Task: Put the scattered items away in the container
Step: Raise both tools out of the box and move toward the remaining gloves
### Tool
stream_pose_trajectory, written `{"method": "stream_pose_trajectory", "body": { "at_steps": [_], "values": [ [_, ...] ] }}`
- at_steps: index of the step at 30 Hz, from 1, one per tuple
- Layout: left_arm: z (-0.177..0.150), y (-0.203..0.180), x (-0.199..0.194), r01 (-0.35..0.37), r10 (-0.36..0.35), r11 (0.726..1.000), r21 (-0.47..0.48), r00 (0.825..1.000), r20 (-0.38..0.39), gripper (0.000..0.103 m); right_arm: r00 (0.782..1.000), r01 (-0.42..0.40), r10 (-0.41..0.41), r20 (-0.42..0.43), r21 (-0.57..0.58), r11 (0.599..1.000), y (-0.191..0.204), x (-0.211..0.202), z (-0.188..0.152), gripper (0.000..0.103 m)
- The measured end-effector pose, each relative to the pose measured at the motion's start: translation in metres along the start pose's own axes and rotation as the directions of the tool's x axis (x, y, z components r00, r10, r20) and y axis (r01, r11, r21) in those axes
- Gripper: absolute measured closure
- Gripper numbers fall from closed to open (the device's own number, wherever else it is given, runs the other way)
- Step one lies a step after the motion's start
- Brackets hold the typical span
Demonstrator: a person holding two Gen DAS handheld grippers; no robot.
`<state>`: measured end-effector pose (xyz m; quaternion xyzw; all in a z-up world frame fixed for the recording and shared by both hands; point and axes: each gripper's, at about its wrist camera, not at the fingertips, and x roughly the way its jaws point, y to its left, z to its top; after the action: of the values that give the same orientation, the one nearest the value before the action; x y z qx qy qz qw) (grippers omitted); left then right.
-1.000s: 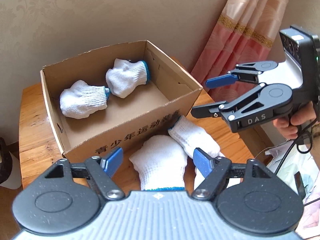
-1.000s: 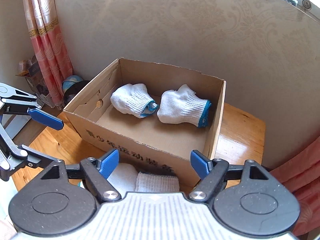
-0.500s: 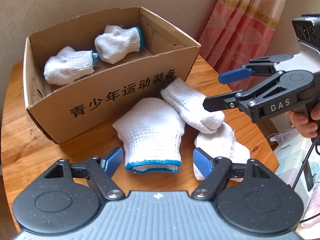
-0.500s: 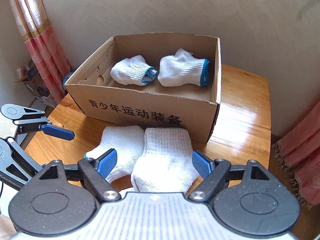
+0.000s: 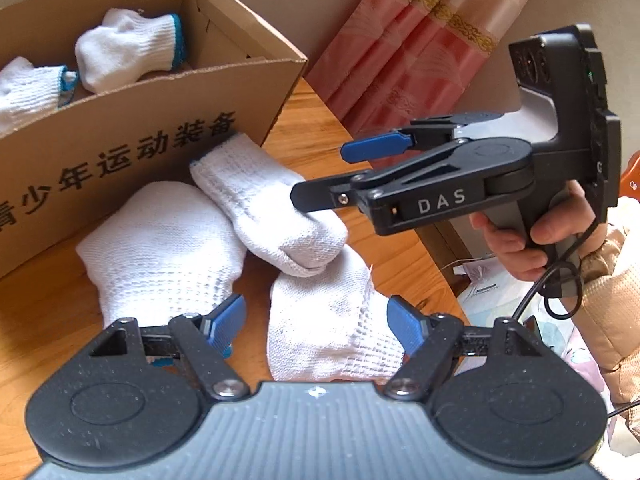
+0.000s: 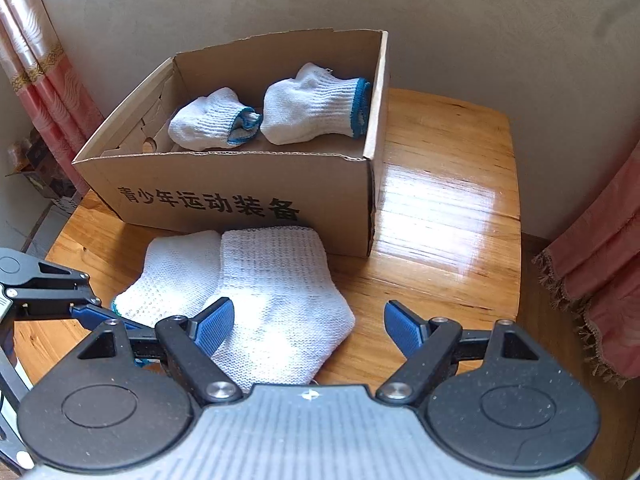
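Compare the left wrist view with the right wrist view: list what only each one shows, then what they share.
Only the left wrist view shows a third loose glove between the left gripper's open jaws, and the hand holding the right gripper.

Only the right wrist view shows the bare, shiny stretch of table right of the box, and the right gripper's open jaws from behind.

Both show the cardboard box holding two blue-cuffed gloves, two loose gloves before it, and pink curtains.

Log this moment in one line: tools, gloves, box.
left tool: open over glove | right tool: open | box: two gloves inside
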<state>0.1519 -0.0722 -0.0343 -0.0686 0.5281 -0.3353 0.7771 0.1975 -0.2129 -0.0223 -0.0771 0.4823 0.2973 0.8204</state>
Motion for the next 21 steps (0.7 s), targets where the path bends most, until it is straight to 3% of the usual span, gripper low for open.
{"method": "stream_pose_trajectory", "body": {
  "at_steps": [21],
  "values": [
    [-0.02,0.047,-0.042,-0.15,0.153,0.984,-0.099,0.988,0.02,0.025,0.999,-0.047,0.047,-0.013,-0.016,0.999,0.011,0.007,-0.004,0.017]
  ]
}}
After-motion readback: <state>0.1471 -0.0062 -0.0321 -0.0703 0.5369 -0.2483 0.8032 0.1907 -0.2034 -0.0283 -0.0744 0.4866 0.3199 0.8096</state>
